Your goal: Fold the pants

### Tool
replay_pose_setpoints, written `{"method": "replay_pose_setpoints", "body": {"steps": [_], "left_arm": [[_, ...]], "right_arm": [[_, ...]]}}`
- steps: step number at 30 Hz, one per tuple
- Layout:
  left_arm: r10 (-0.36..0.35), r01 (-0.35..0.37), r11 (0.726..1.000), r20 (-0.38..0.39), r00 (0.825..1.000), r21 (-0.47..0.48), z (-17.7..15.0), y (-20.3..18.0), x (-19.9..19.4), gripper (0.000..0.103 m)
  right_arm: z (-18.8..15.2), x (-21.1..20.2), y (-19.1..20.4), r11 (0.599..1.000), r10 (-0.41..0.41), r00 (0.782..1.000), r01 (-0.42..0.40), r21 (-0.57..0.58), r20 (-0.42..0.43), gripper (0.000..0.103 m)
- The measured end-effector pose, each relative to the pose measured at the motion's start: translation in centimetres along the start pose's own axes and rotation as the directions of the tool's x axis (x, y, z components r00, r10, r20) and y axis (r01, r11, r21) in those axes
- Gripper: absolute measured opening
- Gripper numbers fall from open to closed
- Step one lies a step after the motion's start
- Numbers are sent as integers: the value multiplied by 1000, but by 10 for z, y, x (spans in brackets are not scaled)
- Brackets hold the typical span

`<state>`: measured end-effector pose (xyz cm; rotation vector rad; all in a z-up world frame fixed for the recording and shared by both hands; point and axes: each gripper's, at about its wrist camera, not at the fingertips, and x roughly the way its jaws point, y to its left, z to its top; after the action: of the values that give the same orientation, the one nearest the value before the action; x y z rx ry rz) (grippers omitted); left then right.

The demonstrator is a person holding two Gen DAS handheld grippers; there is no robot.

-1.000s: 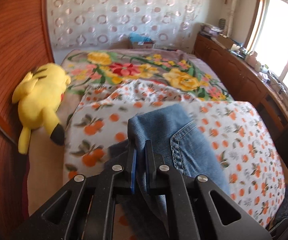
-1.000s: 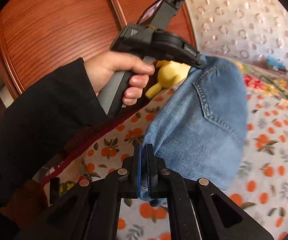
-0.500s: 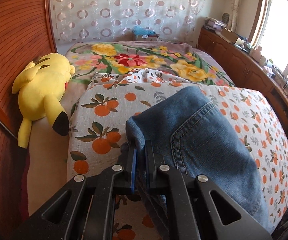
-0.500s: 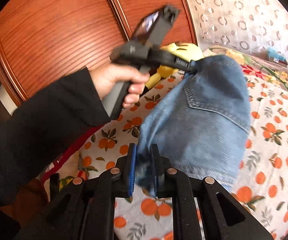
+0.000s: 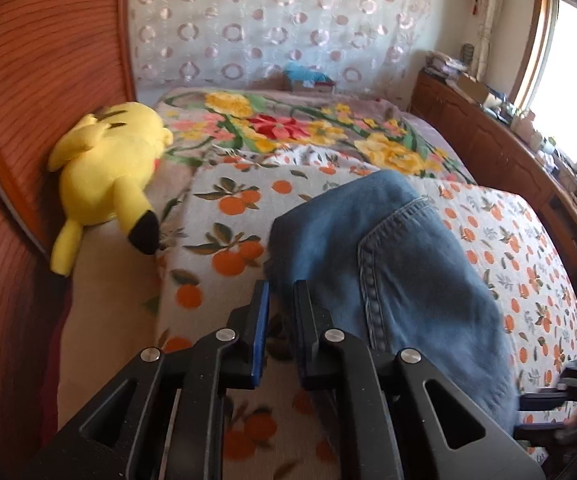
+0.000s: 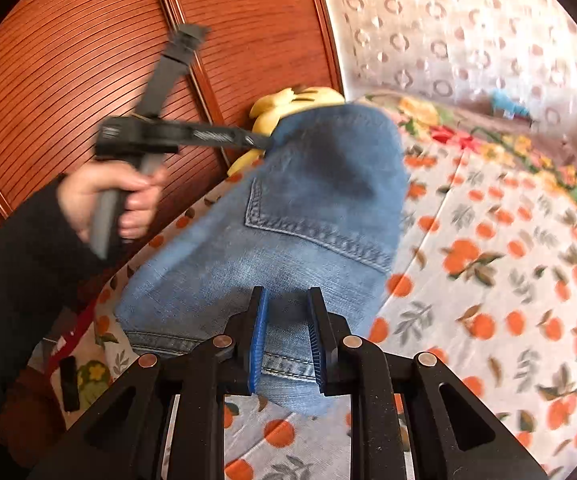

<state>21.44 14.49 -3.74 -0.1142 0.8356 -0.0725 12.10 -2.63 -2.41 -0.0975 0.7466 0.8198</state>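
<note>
While the left gripper point(image 5: 282, 294) pinches the jeans point(image 5: 388, 264), the right gripper point(image 6: 288, 300) is opening its fingers point(image 6: 261, 320) around them.

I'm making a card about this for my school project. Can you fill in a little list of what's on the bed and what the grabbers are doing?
Place: orange-print bedspread
Clothing: blue jeans, bunched, one corner lifted
Left hand-held gripper: pinching that raised corner
Right hand-held gripper: jaws opening, denim between them
Toy: yellow plush lying beside the wooden wall
Fold: not finished yet
</note>
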Motion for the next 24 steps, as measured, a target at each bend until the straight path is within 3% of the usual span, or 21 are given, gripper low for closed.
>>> {"method": "replay_pose_setpoints", "body": {"steps": [3, 5, 12, 19, 24], "left_arm": [[-23, 24, 1000, 57, 998, -20, -10, -3, -30, 12], [-54, 56, 998, 79, 995, -30, -19, -10, -43, 20], [-138, 136, 990, 75, 988, 23, -58, -56, -56, 37], [-109, 108, 993, 28, 994, 46, -95, -64, -48, 37], [-92, 90, 993, 16, 996, 71, -109, -62, -37, 37]], "right_arm": [[-2, 6, 6, 1000, 7, 1000, -7, -2, 2, 22], [-3, 8, 7, 1000, 10, 1000, -10, -3, -3, 22], [-10, -8, -9, 999, 37, 999, -38, 31, 16, 22], [-16, -27, -21, 999, -26, 998, 24, 35, 48, 22], [-26, -18, -14, 999, -49, 999, 49, 11, -11, 23]]}}
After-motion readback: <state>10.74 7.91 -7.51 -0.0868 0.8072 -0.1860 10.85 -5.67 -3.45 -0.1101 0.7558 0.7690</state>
